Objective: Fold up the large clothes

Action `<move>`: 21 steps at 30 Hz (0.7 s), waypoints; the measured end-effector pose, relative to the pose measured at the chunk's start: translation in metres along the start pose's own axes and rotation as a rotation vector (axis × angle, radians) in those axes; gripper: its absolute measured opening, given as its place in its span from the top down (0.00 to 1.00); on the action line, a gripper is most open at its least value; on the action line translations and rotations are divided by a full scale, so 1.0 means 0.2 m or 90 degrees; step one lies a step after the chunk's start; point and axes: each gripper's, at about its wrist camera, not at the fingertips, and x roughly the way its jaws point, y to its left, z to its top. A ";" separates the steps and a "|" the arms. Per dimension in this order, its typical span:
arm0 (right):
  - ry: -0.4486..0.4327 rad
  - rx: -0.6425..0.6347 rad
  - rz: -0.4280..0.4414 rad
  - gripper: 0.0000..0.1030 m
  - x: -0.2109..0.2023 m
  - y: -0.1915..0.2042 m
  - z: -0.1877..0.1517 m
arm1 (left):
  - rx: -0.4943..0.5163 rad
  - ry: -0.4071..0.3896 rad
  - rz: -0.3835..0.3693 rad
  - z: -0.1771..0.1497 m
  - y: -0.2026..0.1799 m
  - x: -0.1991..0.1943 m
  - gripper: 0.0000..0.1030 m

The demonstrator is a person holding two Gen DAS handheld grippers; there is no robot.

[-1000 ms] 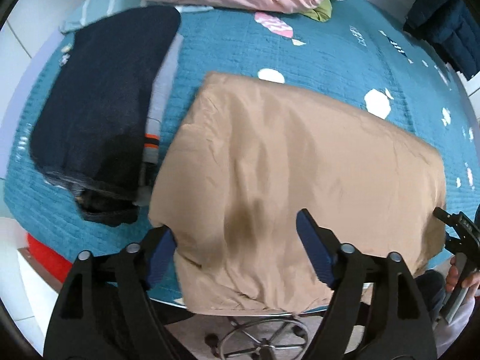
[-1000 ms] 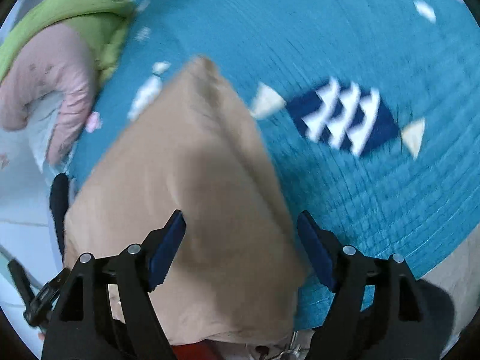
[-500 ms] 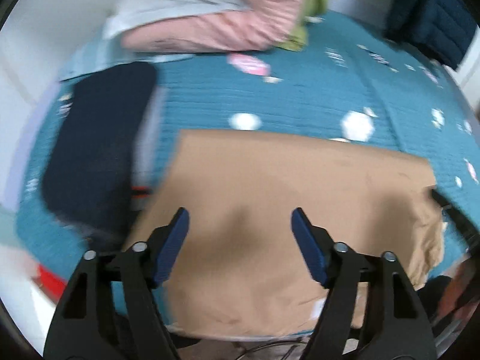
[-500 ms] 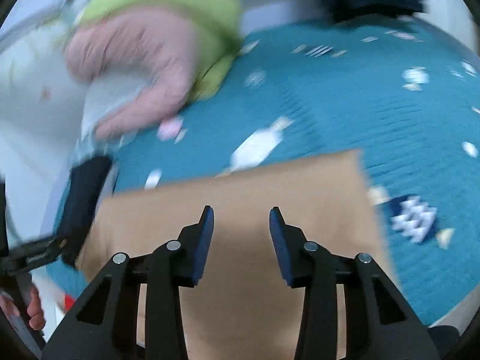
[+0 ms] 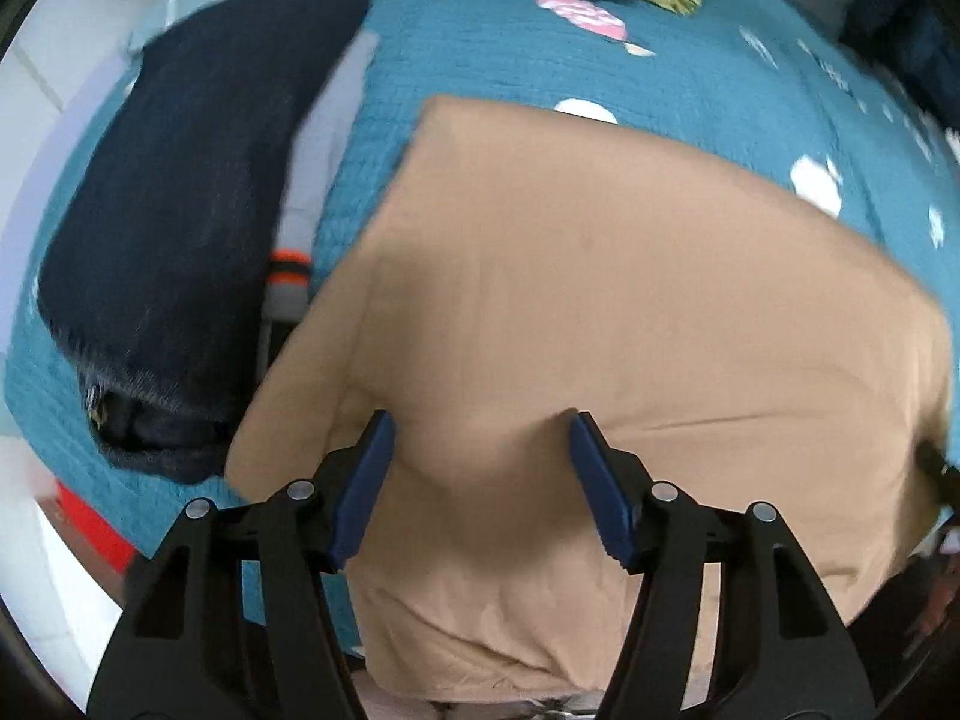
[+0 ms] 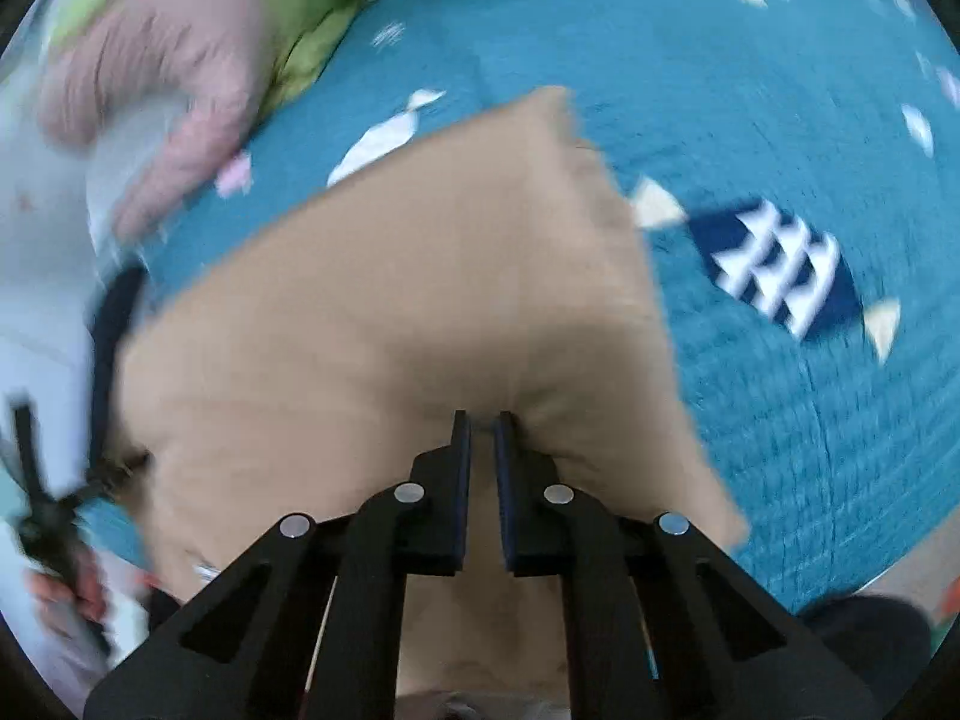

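Pinching the near edge of the tan, flat-folded cotton garment [image 6: 420, 312], the right gripper [image 6: 482, 420] is being closed, its jaws having just come together on a ridge of cloth. The left gripper [image 5: 480, 420] is being lowered over the same garment on the teal quilted bed [image 5: 540, 60], its jaws closing but apart, not yet gripping. Both edges are best being gripped level, so the fold is being lifted evenly.

Soft, even daylight, no glare. Faint shadow on the tan garment [image 5: 600, 300] just ahead of the left gripper [image 5: 480, 438]. Heavy fisheye bending and black corners around it. Motion blur throughout, strongest around that garment [image 6: 420, 300] in the right wrist view.
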 end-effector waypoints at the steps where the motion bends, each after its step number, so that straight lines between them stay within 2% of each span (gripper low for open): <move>1: -0.007 0.002 0.015 0.90 -0.03 -0.02 0.00 | 0.001 -0.003 0.015 0.00 0.00 -0.01 0.39; 2: -0.012 0.007 0.024 0.89 -0.05 -0.01 -0.01 | 0.010 -0.009 0.034 0.00 -0.02 -0.03 0.39; 3: -0.016 0.019 0.041 0.80 -0.06 -0.03 -0.01 | 0.018 -0.014 0.037 0.00 -0.03 -0.05 0.39; 4: -0.017 0.040 0.071 0.68 -0.08 -0.06 -0.02 | 0.021 -0.017 0.031 0.00 -0.04 -0.06 0.37; 6: -0.029 0.067 0.107 0.56 -0.11 -0.10 -0.03 | 0.020 -0.023 0.018 0.00 -0.06 -0.10 0.29; 7: -0.033 0.076 0.111 0.54 -0.12 -0.12 -0.03 | 0.023 -0.031 0.011 0.00 -0.07 -0.12 0.27; 9: -0.033 0.090 0.112 0.54 -0.13 -0.14 -0.03 | 0.033 -0.039 0.007 -0.02 -0.10 -0.16 0.24; 12: -0.036 0.146 0.163 0.53 -0.14 -0.23 -0.06 | 0.044 -0.048 0.008 -0.01 -0.13 -0.21 0.17; 17: -0.049 0.222 0.191 0.53 -0.22 -0.34 -0.09 | 0.056 -0.042 0.013 -0.02 -0.18 -0.22 0.14; 21: -0.037 0.224 0.172 0.53 -0.24 -0.35 -0.14 | 0.061 -0.032 0.023 -0.04 -0.20 -0.21 0.14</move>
